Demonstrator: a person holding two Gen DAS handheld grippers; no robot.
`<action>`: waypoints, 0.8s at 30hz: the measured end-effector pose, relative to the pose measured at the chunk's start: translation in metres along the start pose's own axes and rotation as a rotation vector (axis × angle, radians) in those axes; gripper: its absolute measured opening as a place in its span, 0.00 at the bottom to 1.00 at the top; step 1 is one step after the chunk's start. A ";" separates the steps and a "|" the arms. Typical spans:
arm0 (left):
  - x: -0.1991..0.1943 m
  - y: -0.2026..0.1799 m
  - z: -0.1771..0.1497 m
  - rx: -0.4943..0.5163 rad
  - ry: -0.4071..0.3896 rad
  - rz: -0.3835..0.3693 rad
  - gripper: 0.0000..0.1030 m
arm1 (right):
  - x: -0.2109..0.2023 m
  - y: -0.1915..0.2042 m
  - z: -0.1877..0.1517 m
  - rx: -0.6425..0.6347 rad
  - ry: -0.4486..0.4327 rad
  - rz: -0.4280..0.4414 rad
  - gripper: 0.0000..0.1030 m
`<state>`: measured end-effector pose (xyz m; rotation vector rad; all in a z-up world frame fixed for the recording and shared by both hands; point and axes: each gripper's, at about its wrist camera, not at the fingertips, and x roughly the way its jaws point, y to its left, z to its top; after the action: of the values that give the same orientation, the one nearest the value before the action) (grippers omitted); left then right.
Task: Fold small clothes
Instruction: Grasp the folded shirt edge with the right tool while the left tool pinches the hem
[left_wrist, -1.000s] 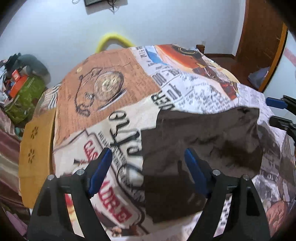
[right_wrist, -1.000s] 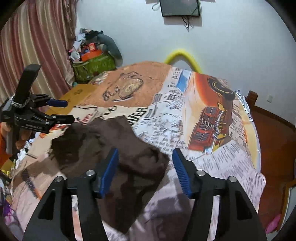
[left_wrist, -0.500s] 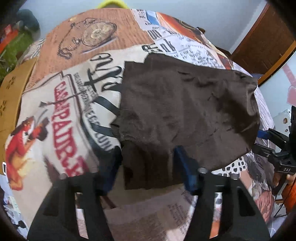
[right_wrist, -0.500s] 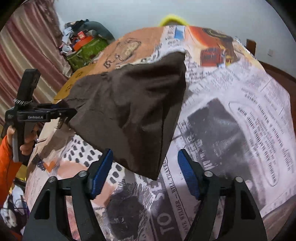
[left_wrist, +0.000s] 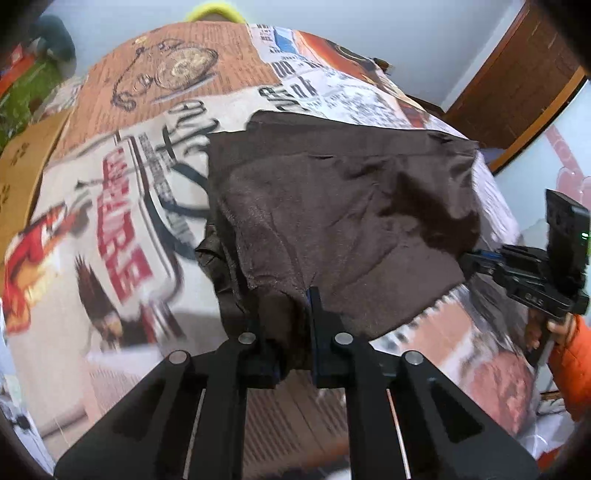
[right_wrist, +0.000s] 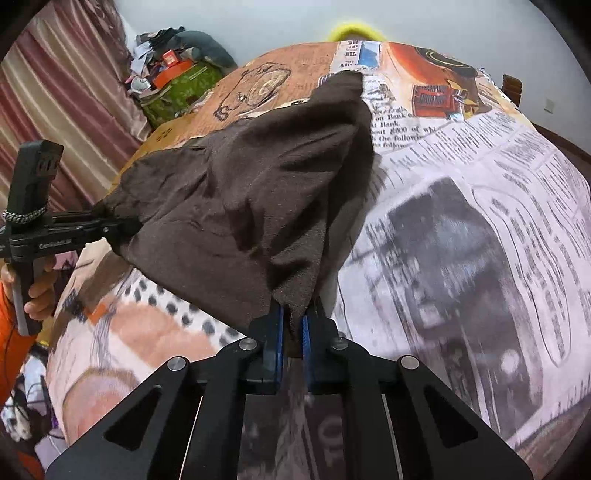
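Left wrist view: left gripper (left_wrist: 286, 314) at 6 o'clock, fingers clamped on near edge of brown cloth (left_wrist: 343, 206). Right gripper (left_wrist: 476, 256) at 3 o'clock, pinched on another edge of same cloth. Held thus, by judgement, to keep near hem taut between two points, ready for carrying over into a fold.

Right wrist view: right gripper (right_wrist: 291, 326) at 6 o'clock, blue pads (right_wrist: 279, 328) nipped tight on cloth (right_wrist: 251, 192) corner. Left gripper (right_wrist: 122, 227) at 9 o'clock, closed on opposite corner. Near edge lifted clear of bedspread (right_wrist: 461, 206); far part trailing toward 12 o'clock, apparently resting on it.

Item, cloth: dark brown, soft, matte, slightly fuzzy nap. Small garment, kind not discernible. Creased, sagging between grips. Raw-looking stepped edge at 7 o'clock in left view, with darker under-layer showing beneath; likely already doubled or two-layered. Location: centre of bed, on newsprint-pattern bedspread, near portion airborne.

Surroundings: box (left_wrist: 22, 162) at 9 o'clock beside bed in left view; clutter pile (right_wrist: 173, 79) at 11 o'clock in right view.

Risk, by judgement: limp fabric, prone to bunching unless both grips travel evenly.
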<state>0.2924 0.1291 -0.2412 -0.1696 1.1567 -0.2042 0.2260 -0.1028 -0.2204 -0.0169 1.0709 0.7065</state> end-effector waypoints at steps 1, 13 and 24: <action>-0.004 -0.005 -0.006 0.003 0.003 -0.009 0.10 | -0.003 0.000 -0.003 -0.010 0.007 -0.005 0.07; -0.028 -0.019 -0.034 0.009 -0.005 0.053 0.46 | -0.041 -0.026 -0.022 -0.014 0.020 -0.109 0.07; -0.024 0.006 0.008 -0.068 -0.049 0.065 0.50 | -0.044 0.000 0.005 -0.064 -0.087 -0.057 0.53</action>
<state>0.2909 0.1413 -0.2183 -0.1956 1.1195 -0.1033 0.2176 -0.1234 -0.1822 -0.0714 0.9611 0.6837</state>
